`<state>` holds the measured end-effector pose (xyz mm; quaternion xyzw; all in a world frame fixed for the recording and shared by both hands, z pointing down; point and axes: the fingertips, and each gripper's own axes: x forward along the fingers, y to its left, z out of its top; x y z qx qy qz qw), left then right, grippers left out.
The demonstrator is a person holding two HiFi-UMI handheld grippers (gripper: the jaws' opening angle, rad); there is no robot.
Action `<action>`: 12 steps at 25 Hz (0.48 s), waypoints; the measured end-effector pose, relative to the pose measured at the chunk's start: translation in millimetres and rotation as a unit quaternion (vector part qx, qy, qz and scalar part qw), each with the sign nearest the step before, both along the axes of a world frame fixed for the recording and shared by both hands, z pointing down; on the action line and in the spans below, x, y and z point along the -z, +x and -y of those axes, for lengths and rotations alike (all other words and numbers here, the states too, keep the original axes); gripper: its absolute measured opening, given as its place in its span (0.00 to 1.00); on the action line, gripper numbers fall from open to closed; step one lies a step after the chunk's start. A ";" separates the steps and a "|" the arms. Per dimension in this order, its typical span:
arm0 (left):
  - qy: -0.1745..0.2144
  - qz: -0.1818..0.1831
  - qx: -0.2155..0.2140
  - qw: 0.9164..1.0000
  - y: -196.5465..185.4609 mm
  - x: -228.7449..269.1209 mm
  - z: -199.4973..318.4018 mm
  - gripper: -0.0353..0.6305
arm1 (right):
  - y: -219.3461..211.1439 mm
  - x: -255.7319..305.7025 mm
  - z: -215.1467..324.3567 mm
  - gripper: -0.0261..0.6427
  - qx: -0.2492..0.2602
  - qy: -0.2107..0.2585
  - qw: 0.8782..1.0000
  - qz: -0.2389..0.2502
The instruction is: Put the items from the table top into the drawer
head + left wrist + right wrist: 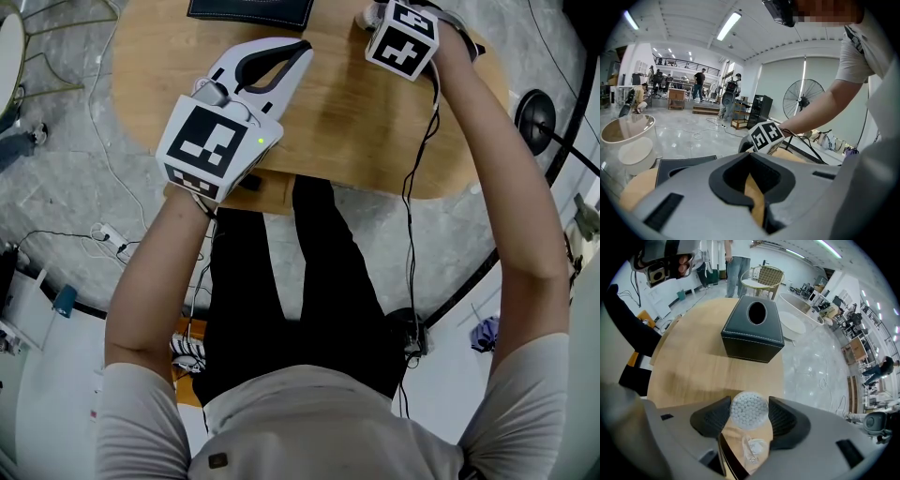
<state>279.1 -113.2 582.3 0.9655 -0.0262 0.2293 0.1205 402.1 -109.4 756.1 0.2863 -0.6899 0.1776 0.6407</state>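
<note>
Right gripper view: your right gripper (749,414) has its jaws narrowed onto a clear tub of cotton swabs (749,408), a pad on each side, over the wooden table (708,366). Your left gripper (750,158) has its jaws closed together, empty.

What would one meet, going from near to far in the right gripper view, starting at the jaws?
right gripper, shut on a round cotton swab container → bare wooden table top → black box with an oval opening → chair on the floor beyond the table
</note>
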 end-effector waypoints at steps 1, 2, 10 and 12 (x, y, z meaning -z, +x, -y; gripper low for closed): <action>0.000 -0.001 0.000 1.000 -0.6 1.2 0.0 0.07 | -1.2 2.9 1.4 0.44 -0.001 0.002 1.000 0.001; 0.001 -0.001 0.000 1.000 -1.3 3.5 -0.2 0.07 | -2.8 6.6 2.6 0.44 -0.002 0.005 1.000 0.001; 0.015 -0.006 -0.003 1.000 -13.7 46.6 -9.1 0.07 | -24.8 61.2 -2.2 0.44 -0.007 0.028 1.000 0.008; 0.021 -0.009 -0.002 1.000 -17.3 62.9 -9.0 0.07 | -31.8 81.7 -3.1 0.44 -0.012 0.036 0.999 0.011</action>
